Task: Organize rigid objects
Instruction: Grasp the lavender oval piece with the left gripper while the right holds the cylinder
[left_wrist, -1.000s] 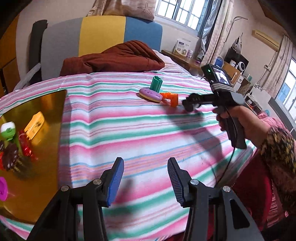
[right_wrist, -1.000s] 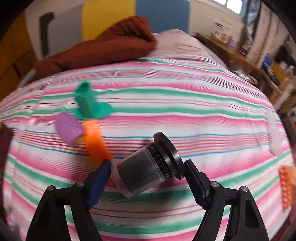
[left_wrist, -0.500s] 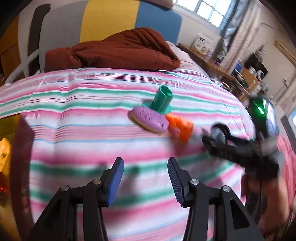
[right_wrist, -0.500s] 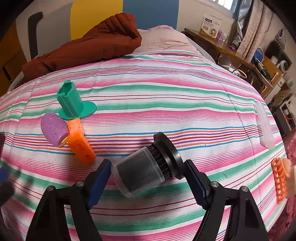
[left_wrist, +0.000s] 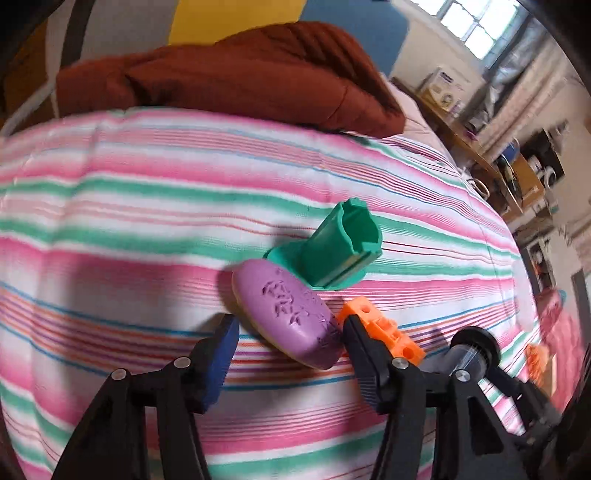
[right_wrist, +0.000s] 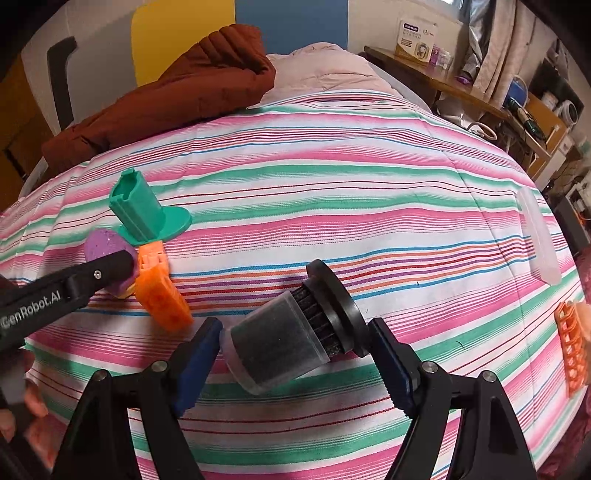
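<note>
Visibly "GenRobot.AI"-marked, the left claw (right_wrist: 125, 264) is opening around purple soap (left_wrist: 288, 314); right claw (right_wrist: 295, 354) grips filter (right_wrist: 284, 339).

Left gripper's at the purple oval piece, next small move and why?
Probably ease the left gripper a little lower, then close. Its jaws are opening and straddle the purple oval piece without pressing it. The orange block sits tight against the right finger, so go slowly.

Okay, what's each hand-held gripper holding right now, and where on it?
The right hand-held gripper clamps the filter cartridge end to end, clear cup to black flange. The left hand-held gripper holds nothing; its jaws are opening around the purple soap.
</note>
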